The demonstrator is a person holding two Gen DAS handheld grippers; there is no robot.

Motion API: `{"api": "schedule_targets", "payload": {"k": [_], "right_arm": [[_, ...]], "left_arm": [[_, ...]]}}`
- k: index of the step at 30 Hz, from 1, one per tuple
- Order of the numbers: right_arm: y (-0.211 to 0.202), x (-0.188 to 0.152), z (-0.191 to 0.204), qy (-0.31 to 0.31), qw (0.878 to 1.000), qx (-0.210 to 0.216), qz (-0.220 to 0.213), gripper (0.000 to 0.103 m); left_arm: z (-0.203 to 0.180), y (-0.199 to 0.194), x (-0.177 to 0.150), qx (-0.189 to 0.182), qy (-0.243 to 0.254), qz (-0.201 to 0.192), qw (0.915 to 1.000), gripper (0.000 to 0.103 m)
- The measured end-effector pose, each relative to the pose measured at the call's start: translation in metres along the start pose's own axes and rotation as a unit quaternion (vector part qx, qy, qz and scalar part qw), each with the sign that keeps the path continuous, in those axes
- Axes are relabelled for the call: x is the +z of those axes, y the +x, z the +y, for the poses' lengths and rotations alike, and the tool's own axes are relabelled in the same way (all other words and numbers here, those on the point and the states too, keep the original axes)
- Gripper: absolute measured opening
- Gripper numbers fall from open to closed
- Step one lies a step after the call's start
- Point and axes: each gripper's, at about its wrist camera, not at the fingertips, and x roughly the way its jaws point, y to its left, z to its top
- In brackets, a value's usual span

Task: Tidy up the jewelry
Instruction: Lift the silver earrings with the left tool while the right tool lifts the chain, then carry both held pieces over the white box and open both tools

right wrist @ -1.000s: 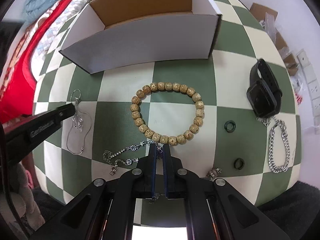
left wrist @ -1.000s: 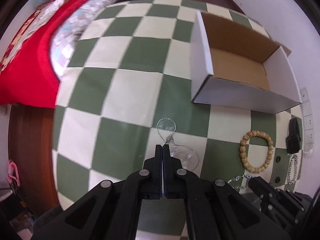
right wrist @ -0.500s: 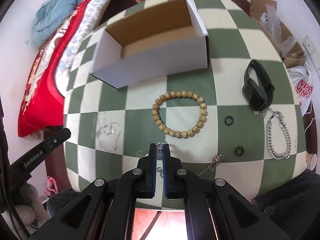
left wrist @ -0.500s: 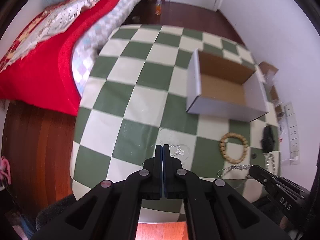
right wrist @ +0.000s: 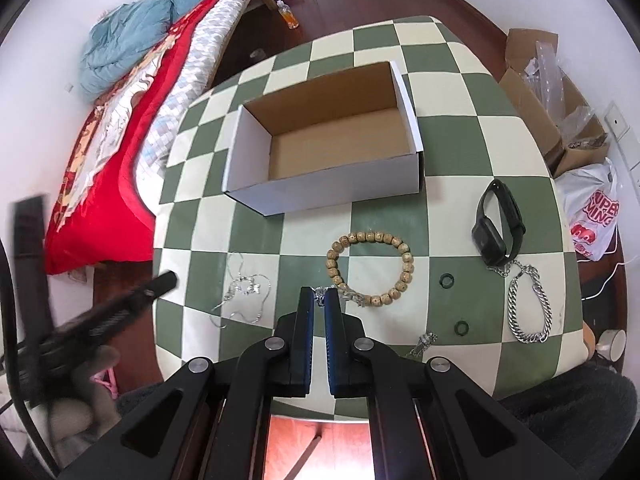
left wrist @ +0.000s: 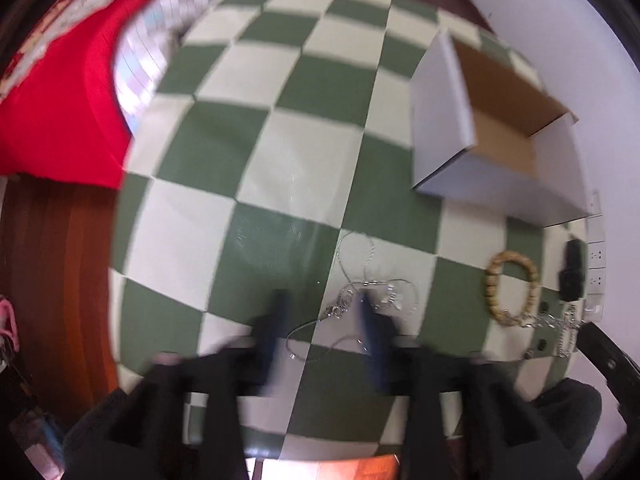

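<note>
My left gripper [left wrist: 324, 320] points down at the checked table [left wrist: 280, 152], blurred. Its jaws are opening, and a thin silver necklace [left wrist: 352, 296] lies on the cloth between and just ahead of the tips, which do not press on it. The same necklace [right wrist: 244, 288] shows in the right wrist view, with the left gripper [right wrist: 168, 280] just left of it. My right gripper [right wrist: 319, 294] is shut on a sparkly silver chain [right wrist: 352, 298], lifted above the table's near edge. The chain's far end [right wrist: 426, 340] trails to the right. An open white cardboard box [right wrist: 320, 196] stands behind, nothing visible inside.
A wooden bead bracelet [right wrist: 368, 237] lies just ahead of the right gripper. To the right are a black smartwatch [right wrist: 488, 240], a heavy silver link bracelet [right wrist: 528, 337] and two small dark rings [right wrist: 440, 280]. A red bedspread [right wrist: 100, 200] borders the table's left; boxes and bags sit on the floor at right.
The left gripper rose, then came back down over the thin necklace, and its shut jaws have spread apart. The right gripper has lifted higher with the silver chain still in it.
</note>
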Motion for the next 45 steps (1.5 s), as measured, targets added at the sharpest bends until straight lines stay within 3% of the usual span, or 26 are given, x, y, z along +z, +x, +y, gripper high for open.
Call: {"api": "schedule_targets", "payload": {"k": [4,10,13,14,16,22,28,37,45], "right_arm": [[0.016,-0.003,-0.005,0.006,1.000,-0.007,0.012,0.005],[0.029,-0.001,-0.018,0.020,0.999,-0.016,0.023,0.005],[0.033,0.001,-0.024,0.030,0.999,-0.022,0.026,0.005],[0.035,0.001,-0.026,0.033,0.999,-0.023,0.028,0.005],[0.035,0.001,-0.028,0.035,0.999,-0.023,0.028,0.005],[0.034,0.000,-0.026,0.036,0.999,-0.021,0.026,0.005],[0.014,0.001,-0.023,0.033,0.999,-0.009,0.010,0.005],[-0.020,0.011,-0.017,0.032,0.999,0.014,-0.015,0.005],[-0.057,0.030,0.005,0.006,0.999,0.030,-0.038,0.005]], "left_arm": [[-0.007,0.023,0.002,0.003,-0.011,0.010,0.9999,0.053],[-0.046,0.030,-0.003,0.043,0.057,-0.008,0.9974,0.054],[-0.057,0.027,-0.011,0.044,0.078,-0.026,0.9956,0.035],[-0.060,0.025,-0.012,0.043,0.084,-0.029,0.9952,0.009],[-0.064,0.024,-0.012,0.043,0.089,-0.022,0.9948,0.001],[-0.051,-0.001,-0.013,0.026,0.062,-0.032,0.9972,0.001],[-0.040,-0.061,-0.014,-0.001,0.049,-0.077,0.9959,0.001],[-0.038,-0.132,-0.005,-0.038,0.052,-0.136,0.9887,0.001],[-0.055,-0.195,0.014,-0.081,0.067,-0.187,0.9767,0.001]]}}
